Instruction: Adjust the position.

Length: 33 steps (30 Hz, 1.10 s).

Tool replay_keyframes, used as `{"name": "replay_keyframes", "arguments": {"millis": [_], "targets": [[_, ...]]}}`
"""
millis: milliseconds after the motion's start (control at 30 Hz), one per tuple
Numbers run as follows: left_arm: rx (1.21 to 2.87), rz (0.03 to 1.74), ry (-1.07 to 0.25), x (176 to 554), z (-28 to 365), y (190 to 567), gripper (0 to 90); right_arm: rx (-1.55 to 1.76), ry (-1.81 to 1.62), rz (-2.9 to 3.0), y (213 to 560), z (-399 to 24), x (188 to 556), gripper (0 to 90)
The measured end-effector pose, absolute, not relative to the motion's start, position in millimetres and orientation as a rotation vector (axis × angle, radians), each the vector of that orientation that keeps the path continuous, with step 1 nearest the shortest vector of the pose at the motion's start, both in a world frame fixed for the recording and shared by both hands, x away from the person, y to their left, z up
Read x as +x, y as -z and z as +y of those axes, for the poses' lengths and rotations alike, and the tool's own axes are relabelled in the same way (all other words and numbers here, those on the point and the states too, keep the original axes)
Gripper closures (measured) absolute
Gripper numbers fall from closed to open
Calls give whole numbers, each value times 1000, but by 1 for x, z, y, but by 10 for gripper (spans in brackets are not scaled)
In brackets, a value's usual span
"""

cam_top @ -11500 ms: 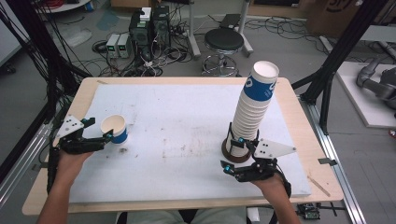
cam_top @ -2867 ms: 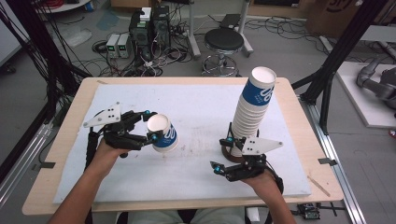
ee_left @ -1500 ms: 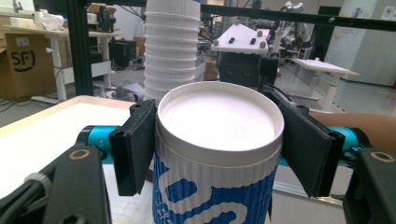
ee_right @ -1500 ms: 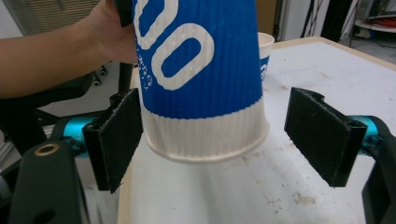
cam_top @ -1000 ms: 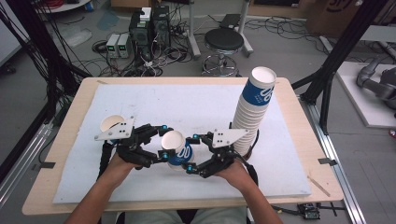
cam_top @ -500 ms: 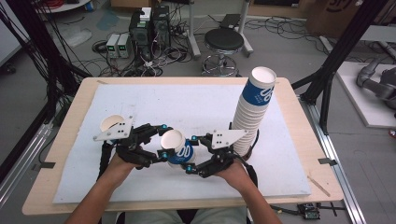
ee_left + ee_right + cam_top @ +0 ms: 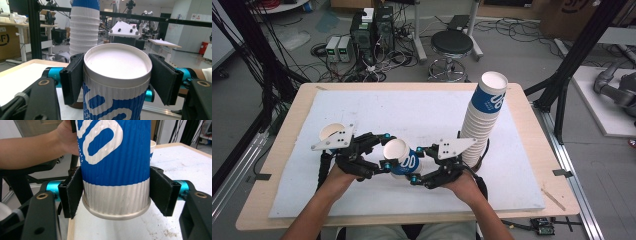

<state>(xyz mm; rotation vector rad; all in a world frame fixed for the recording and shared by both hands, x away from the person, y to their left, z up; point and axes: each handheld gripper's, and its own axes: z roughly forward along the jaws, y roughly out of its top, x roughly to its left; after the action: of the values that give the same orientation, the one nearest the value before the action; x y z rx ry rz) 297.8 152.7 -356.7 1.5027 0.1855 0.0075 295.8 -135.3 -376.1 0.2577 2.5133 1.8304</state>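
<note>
Wooden table [image 7: 277, 165] along the near edge, white mat [image 7: 422, 110] over most of it. Two forearms in from the bottom, one tool per hand, meeting at front centre of the mat.

Left gripper [image 7: 384, 152]:
- Clamped on cup [image 7: 404, 161] just under its base end.
- Pads [image 7: 72, 77] flat against both sides in the left gripper view, no slack visible.
- Probably there to bear the weight while the other side gets its hold.

Right gripper [image 7: 416, 165]:
- Has just been closing, with the cup between the jaws.
- Now pinched on the white band next to the mouth rim, pads against the ribbed wall.

Cup:
- Raised off the mat by the look of it, lying nearly level between the two grippers.
- Base up and to the left, mouth toward the right hand.
- Gripped at opposite ends, so neither tool crowds the other.
- Reads as a hand-over, left to right.
- Hold at the mouth end likely suits turning it mouth-down afterwards.

Farther left: lone cup [image 7: 329, 132].
- Upright on the mat, mouth up.
- Partly behind the left gripper's grey plate, apart from the work.

Farther right: stack [image 7: 484, 115].
- Nested cups, mouth-down, leaning a little.
- Stands on the mat just beyond the right gripper.
- Close enough to be the probable destination, which would explain the pass toward that side.

Beyond the table: stool [image 7: 452, 45], computer boxes and loose cables on the floor, black frame posts at both sides.
</note>
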Motion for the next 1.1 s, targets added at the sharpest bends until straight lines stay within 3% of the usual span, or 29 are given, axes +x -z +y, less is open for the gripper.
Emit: {"name": "replay_keyframes", "arguments": {"millis": [167,367,1100], "targets": [[1553,188,-21,297,152,358,300,250,-1795,2538,376,-135,297,334],[1625,225,5,298,147,360,160,241,-1750,2574,375,-135,298,336],[1722,228,-10,298,169,344,155,110,-1218,2815,325,-126,305,336]]}}
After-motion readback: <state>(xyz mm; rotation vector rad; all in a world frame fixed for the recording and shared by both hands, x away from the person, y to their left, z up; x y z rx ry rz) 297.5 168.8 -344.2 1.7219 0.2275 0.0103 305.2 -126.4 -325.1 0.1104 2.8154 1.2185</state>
